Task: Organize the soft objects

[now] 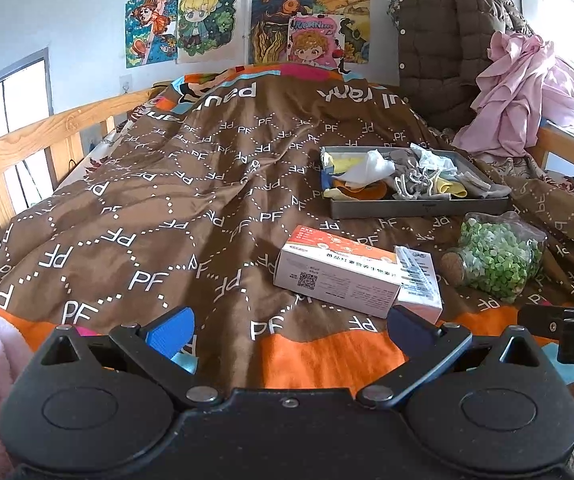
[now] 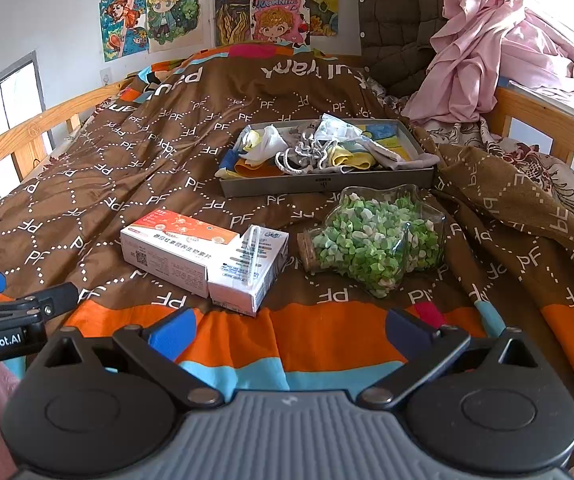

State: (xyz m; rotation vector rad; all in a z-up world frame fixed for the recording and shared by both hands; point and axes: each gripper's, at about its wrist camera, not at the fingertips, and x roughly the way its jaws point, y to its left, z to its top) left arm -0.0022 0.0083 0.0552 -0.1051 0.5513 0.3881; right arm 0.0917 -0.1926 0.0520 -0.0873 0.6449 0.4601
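1. The left hand-held gripper (image 1: 289, 330) hovers over the near edge of the bed (image 1: 167, 184), fingers apart and empty
2. The right hand-held gripper (image 2: 291, 330) is likewise spread wide, holding nothing
3. Socks (image 2: 311, 152) lie jumbled in a grey tray (image 2: 327, 186) on the quilt, behind a carton (image 2: 175, 248) and a jar (image 2: 375, 240)

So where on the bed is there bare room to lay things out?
The quilt is bare from the wooden rail to the boxes. The right side is crowded: tray, jar, pink clothes.
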